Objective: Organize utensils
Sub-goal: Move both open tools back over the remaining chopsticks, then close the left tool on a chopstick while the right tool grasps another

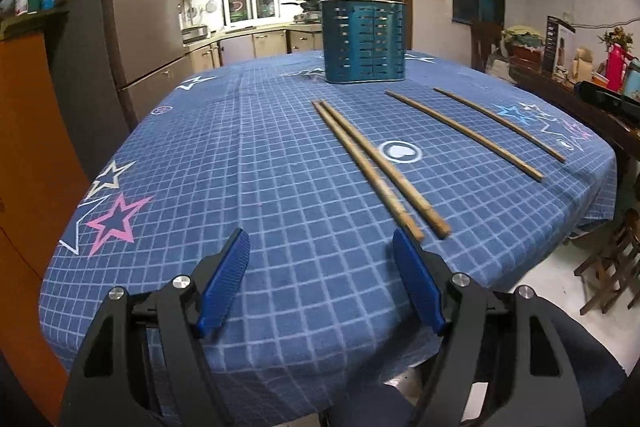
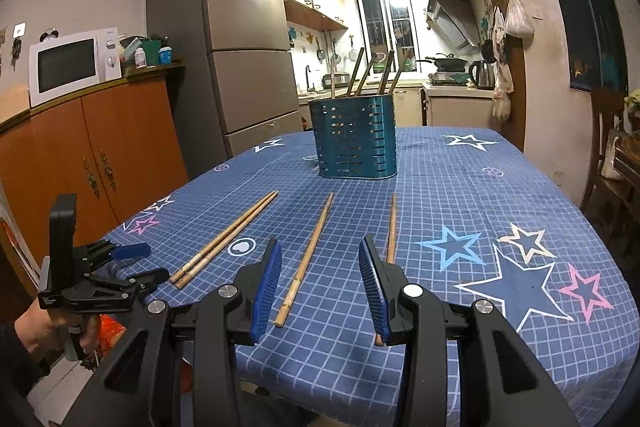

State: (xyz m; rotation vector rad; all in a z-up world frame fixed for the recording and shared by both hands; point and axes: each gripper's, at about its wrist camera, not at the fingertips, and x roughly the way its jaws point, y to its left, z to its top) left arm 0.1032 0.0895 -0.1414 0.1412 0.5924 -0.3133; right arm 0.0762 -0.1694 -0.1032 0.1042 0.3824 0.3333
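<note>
Bamboo is what I'm sorting: four loose chopsticks lie on the blue checked tablecloth (image 1: 248,155), all pointing roughly toward the teal slotted utensil holder (image 1: 364,41) at the far end, which I judge is where they belong. A touching pair of chopsticks (image 1: 376,163) sits nearest my left gripper (image 1: 320,267), whose jaws stand wide apart with nothing between them, low over the near edge of the cloth just beside the pair's near ends; I read that as lining up for a pick. Two single chopsticks (image 1: 464,135) lie apart to the right.

My right gripper (image 2: 320,287) is partly open and empty, hovering so that one single chopstick (image 2: 306,259) runs between its pads without either touching; the other single's (image 2: 392,227) near end passes behind the right pad.

The right wrist view gives me what the left cannot: several chopsticks already standing (image 2: 370,73) in the holder, and the left gripper seen from the side with a hand (image 2: 44,331) on its grip. The left view shows the pair's near ends more clearly.
</note>
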